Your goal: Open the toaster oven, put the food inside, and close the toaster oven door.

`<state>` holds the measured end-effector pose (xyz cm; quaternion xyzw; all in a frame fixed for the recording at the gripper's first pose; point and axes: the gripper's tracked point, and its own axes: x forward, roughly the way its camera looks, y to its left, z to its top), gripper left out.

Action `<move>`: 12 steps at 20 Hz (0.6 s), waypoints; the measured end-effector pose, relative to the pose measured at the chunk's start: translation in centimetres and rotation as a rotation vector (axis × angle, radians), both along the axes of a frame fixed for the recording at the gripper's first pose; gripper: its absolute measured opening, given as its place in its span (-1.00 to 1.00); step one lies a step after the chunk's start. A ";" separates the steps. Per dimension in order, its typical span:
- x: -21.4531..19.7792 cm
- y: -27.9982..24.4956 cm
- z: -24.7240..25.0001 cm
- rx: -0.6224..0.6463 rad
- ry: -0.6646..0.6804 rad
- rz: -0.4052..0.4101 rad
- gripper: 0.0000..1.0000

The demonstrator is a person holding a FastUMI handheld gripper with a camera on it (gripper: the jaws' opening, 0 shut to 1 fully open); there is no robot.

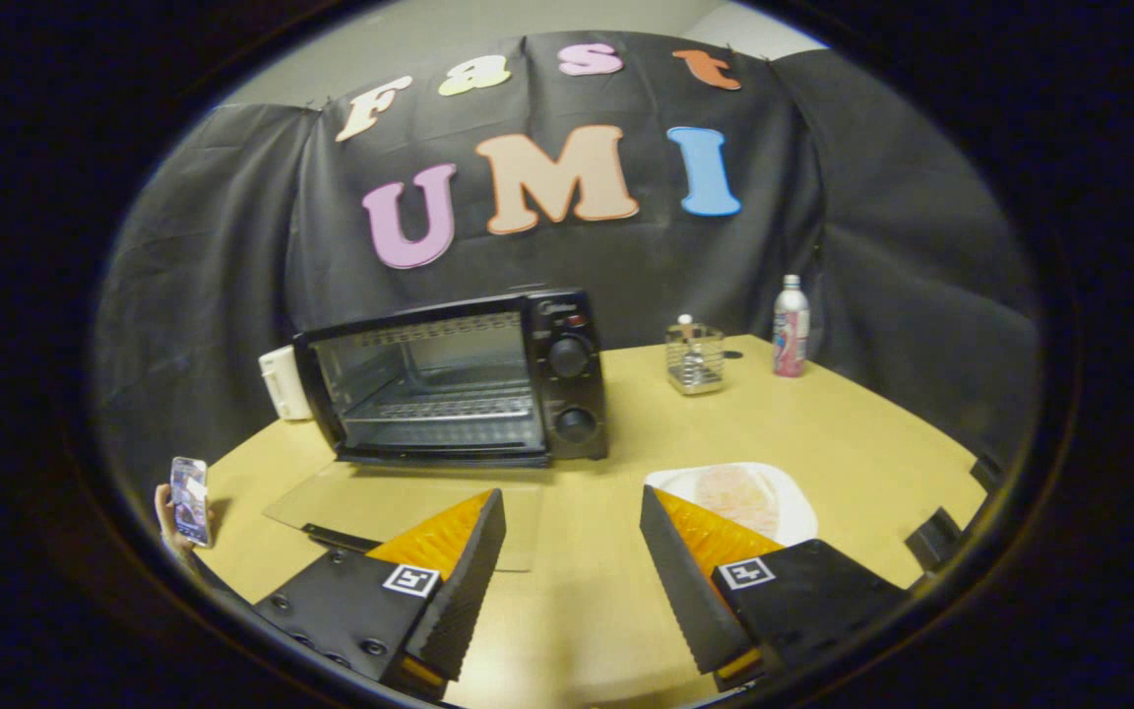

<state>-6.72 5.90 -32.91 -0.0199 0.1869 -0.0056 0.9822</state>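
Two fingers of the gripper (572, 512) are held spread, empty
Toaster oven (459, 379) door (400, 507) is laid flat open; food (736, 495) is kept just beyond, probably for grasping

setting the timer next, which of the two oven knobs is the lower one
The lower knob on the toaster oven, nearest the tabletop. The upper knob sits above it, just under a small red light. The gripper is open, holding nothing.
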 end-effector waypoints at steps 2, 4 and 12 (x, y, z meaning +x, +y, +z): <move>0.1 -3.0 0.4 -0.015 -0.011 -0.070 0.74; 0.5 -5.6 0.1 -0.034 -0.004 -0.119 0.74; 2.2 -9.9 -3.8 -0.032 0.131 -0.144 0.74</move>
